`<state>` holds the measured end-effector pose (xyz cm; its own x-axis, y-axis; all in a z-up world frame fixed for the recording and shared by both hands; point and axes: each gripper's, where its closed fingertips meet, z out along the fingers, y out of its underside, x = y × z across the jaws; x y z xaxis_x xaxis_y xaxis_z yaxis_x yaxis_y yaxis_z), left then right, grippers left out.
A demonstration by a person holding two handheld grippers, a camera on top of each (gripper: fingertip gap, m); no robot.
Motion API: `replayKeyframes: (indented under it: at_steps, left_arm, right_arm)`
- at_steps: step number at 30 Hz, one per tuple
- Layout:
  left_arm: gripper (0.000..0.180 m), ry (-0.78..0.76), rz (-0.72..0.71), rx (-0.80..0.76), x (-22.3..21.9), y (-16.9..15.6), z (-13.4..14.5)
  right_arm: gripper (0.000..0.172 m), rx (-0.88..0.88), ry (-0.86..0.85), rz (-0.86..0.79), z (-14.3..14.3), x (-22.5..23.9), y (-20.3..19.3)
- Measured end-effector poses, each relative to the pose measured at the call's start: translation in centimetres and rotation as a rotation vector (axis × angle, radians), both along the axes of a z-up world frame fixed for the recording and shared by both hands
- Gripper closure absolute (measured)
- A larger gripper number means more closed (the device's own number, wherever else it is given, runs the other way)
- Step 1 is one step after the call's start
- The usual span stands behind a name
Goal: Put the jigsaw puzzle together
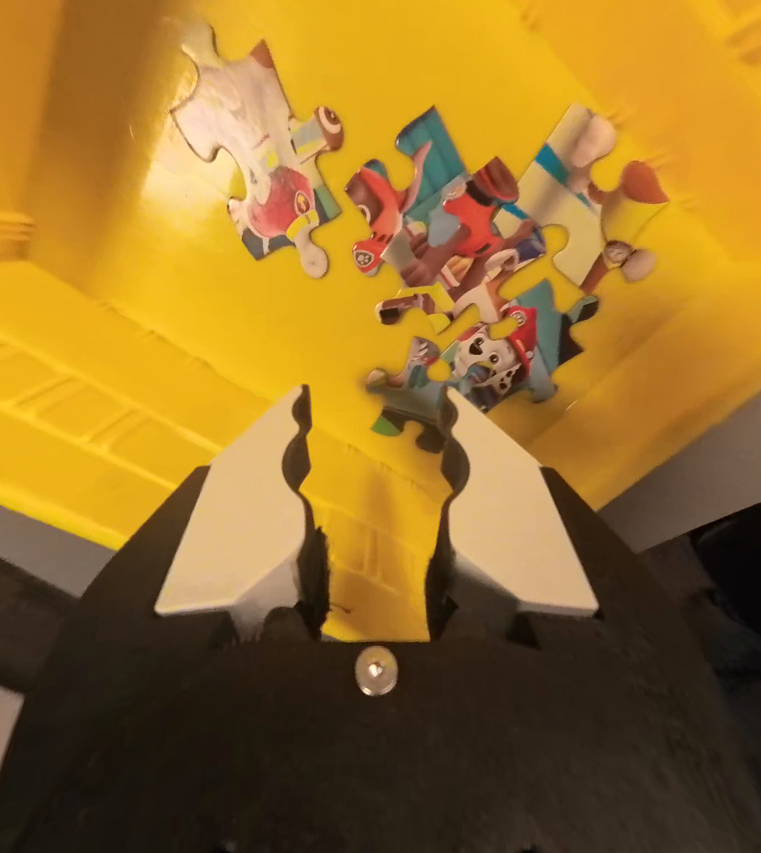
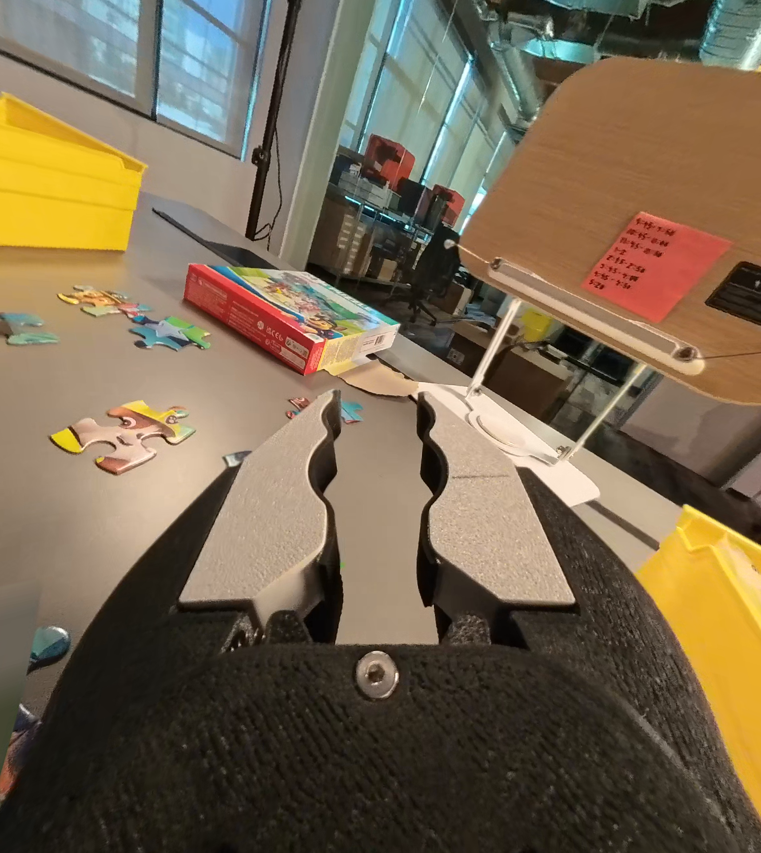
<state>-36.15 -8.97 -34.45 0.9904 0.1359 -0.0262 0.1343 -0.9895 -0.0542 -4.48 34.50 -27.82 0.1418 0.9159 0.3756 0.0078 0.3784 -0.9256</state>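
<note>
Glossy puzzle pieces in a smooth yellow bin (image 1: 92, 323)

The left gripper (image 1: 376, 406) hangs released over the bin, its wavy-padded jaws beside the nearest cardboard puzzle piece (image 1: 408, 406). The right gripper (image 2: 376, 406), parted and bare, sits above the matte grey table (image 2: 184, 392), well apart from the bin.

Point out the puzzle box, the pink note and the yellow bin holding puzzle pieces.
Puzzle box (image 2: 277, 304), right wrist view, on its printed top face.
Pink note (image 2: 655, 272), right wrist view, on its middle.
Yellow bin (image 1: 92, 323), left wrist view, on its bare floor.

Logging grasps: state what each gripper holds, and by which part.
Nothing held. Left gripper open over the yellow bin, beside a puzzle piece. Right gripper open above the table.
</note>
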Motion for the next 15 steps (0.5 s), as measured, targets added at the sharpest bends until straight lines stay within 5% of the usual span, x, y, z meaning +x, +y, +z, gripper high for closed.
replayKeyframes:
  at_steps: [10, 15]
  left_arm:
    - [0.125, -0.012, -0.048, -0.207, 0.2, -1.7, -2.9]
    - [0.124, 0.099, -0.023, -0.253, -1.9, -1.4, -2.9]
  right_arm:
    - [0.142, -0.101, 0.062, -0.037, 0.7, 0.8, 1.6]
    - [0.141, -0.105, 0.071, -0.059, 0.8, 0.9, 2.0]
